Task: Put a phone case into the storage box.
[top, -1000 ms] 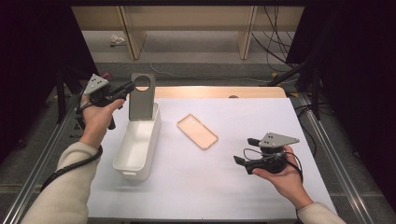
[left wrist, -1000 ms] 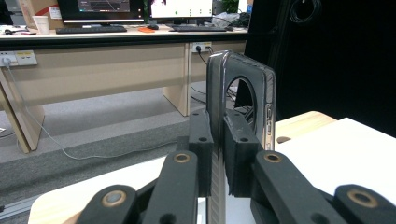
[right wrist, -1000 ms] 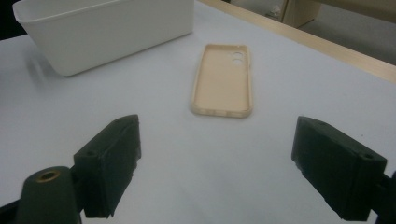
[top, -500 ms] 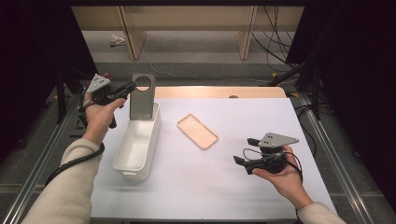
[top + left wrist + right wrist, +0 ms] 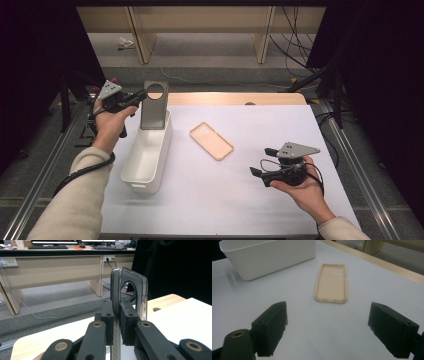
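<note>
The left gripper pinches a dark phone case by its edge and holds it upright over the far end of the white bin. The bin sits near the left edge of the table. A tan case lies flat in the middle with bare table all round it. The right gripper rests low near the right side, its fingers wide apart with nothing between them. The left gripper view shows the dark case's side buttons up close.
</note>
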